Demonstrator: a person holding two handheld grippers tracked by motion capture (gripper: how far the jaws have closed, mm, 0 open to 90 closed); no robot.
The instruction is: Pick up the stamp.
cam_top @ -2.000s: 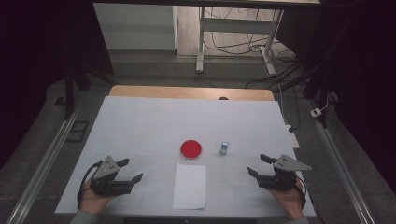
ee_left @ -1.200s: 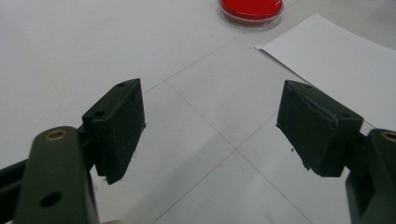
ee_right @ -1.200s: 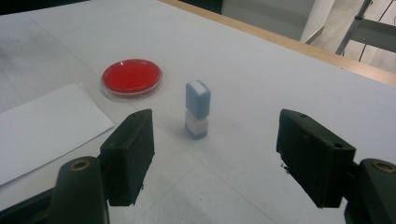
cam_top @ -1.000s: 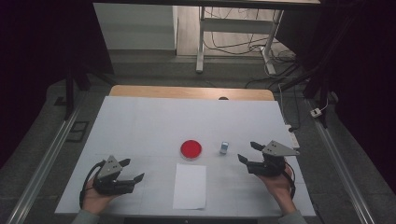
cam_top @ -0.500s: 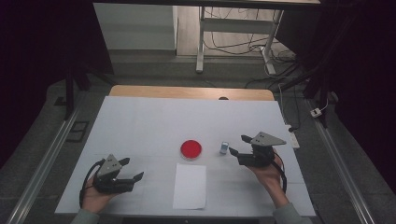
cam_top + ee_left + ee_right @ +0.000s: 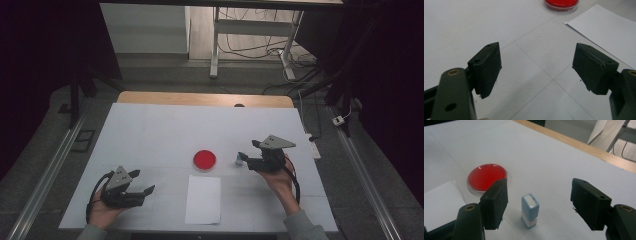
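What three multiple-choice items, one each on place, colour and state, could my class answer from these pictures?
1. Where does the small blue stamp stand?
A. between the right gripper's jaws
B. on the white paper sheet
C. inside the red dish

2. What colour is the round dish?
A. green
B. red
C. yellow

3. How do the left gripper's jaws stand?
A. shut on the sheet
B. shut on nothing
C. open

Key: 1 A, the right gripper view shows the stamp between its spread jaws, untouched. 2 B, its inside is bright red. 3 C, bare table shows between the jaws.
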